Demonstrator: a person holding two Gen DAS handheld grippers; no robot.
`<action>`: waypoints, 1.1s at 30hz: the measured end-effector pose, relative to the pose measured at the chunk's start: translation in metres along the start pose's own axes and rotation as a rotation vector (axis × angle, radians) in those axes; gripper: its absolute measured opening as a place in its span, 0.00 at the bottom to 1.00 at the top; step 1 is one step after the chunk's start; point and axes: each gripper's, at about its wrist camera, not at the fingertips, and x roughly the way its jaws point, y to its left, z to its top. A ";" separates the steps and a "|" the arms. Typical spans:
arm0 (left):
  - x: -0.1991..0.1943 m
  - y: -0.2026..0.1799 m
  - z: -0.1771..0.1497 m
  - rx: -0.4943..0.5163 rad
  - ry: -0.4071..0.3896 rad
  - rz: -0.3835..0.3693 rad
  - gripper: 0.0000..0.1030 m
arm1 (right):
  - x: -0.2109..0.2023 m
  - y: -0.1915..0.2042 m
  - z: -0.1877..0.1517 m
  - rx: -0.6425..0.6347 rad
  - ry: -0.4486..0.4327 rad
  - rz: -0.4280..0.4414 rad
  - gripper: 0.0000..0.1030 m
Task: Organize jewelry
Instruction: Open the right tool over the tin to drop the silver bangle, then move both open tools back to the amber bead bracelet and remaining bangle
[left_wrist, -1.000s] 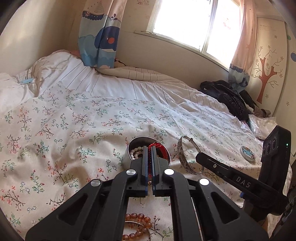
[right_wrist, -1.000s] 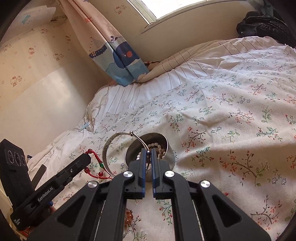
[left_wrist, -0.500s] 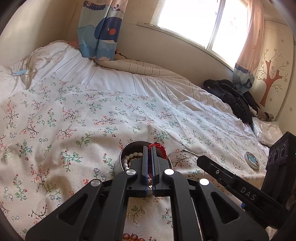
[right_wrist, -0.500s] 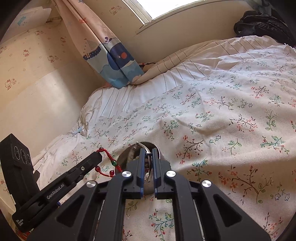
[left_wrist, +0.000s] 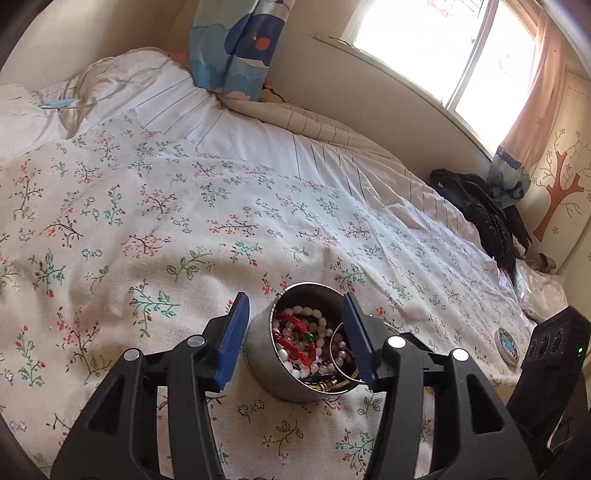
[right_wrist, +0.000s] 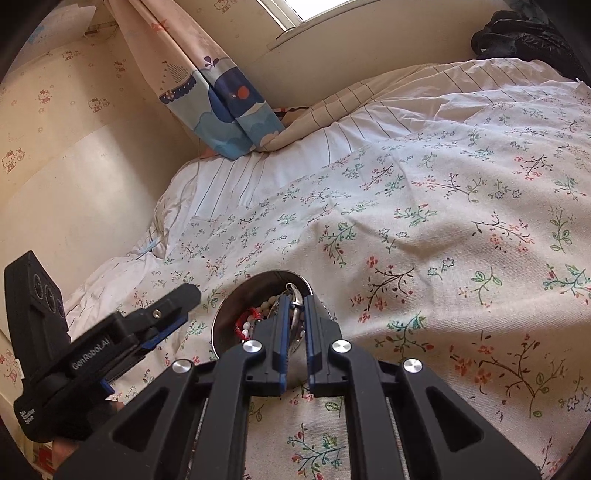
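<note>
Steel, round and shiny, the tin (left_wrist: 273, 373) sits low in the middle of the left wrist frame on the floral bedspread (left_wrist: 155, 236). It holds a red bead string (left_wrist: 295, 341), white beads (left_wrist: 312, 325) and a silver bangle (left_wrist: 341, 363) leaning against its right inner wall. The left gripper (left_wrist: 295, 339) is spread wide, one blue-padded finger on each side of the tin, neither clearly touching it.

In the right wrist frame the tin (right_wrist: 225, 325) lies at lower centre, partly behind the right gripper (right_wrist: 294, 308). Its fingers stand nearly together over the tin's mouth with the silver bangle (right_wrist: 294, 295) between their tips; whether the pads actually pinch the metal cannot be told. The left gripper (right_wrist: 173, 310) shows at lower left of this frame, just beside the tin.

At the lower right edge of the left wrist frame a small round lid (left_wrist: 506, 342) lies on the bedspread, well apart from the tin. A blue cartoon curtain (left_wrist: 232, 48) hangs at top centre, and a black jacket (left_wrist: 480, 210) lies at the right by the wall.
</note>
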 end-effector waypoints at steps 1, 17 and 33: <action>-0.004 0.005 0.003 -0.023 -0.015 0.006 0.50 | 0.005 0.003 0.000 -0.013 0.008 -0.005 0.08; -0.017 0.025 0.012 -0.093 -0.061 0.093 0.61 | 0.030 0.041 -0.004 -0.276 0.011 -0.203 0.33; -0.024 0.016 0.003 -0.022 -0.041 0.126 0.63 | 0.008 0.017 0.007 -0.163 0.004 -0.240 0.54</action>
